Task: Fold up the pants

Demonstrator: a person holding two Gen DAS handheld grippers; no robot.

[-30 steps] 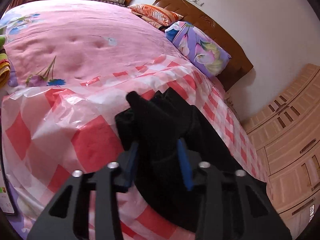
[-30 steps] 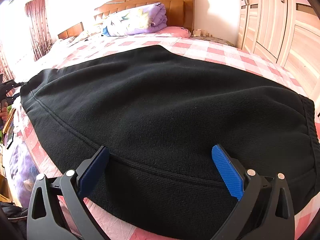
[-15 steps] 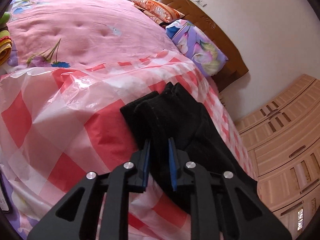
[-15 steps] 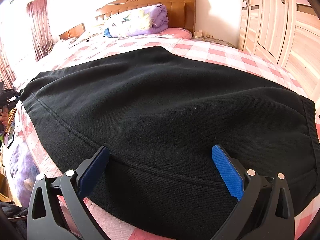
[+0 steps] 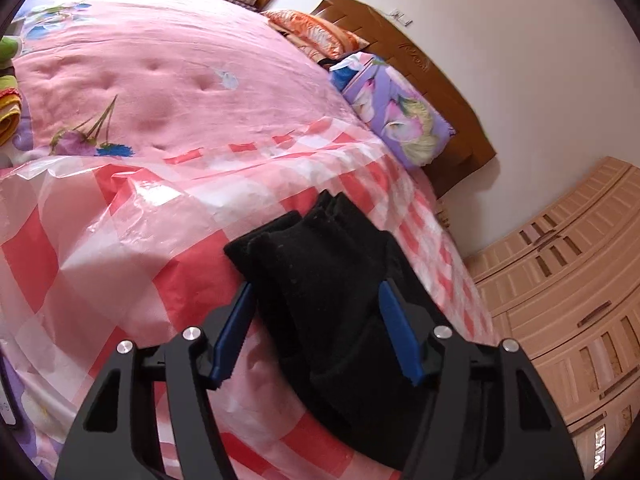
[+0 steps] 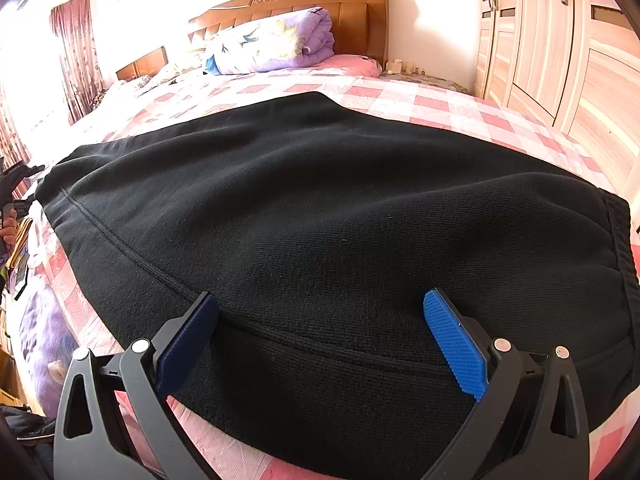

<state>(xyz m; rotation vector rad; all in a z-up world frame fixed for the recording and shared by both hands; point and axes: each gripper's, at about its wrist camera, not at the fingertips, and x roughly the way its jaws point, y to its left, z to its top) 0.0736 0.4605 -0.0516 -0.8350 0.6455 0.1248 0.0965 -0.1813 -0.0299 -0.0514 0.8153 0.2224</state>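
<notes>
Black pants (image 6: 320, 208) lie spread across the bed, waistband at the right in the right wrist view. Their stacked leg ends (image 5: 320, 264) rest flat on the checked sheet in the left wrist view. My left gripper (image 5: 315, 288) straddles those leg ends; its jaws are opening and the blue pads (image 5: 236, 324) stand clear of the cloth. My right gripper (image 6: 322, 298) hovers open over the near edge of the pants, close to the waistband (image 6: 618, 240), with nothing pinched. The left gripper (image 6: 16, 184) and a hand also show at that view's far left.
A plastic-covered red-and-white checked sheet (image 5: 120, 248) covers the bed, with a pink flowered quilt (image 5: 140, 72) beyond. A folded purple quilt (image 6: 276, 44) lies by the wooden headboard (image 6: 352, 12). A light wooden wardrobe (image 6: 560, 48) lines the right side.
The left jaws, pinched on the leg ends half a second ago, have spread wide and the cloth now lies loose on the bed. The right gripper has stayed put.
</notes>
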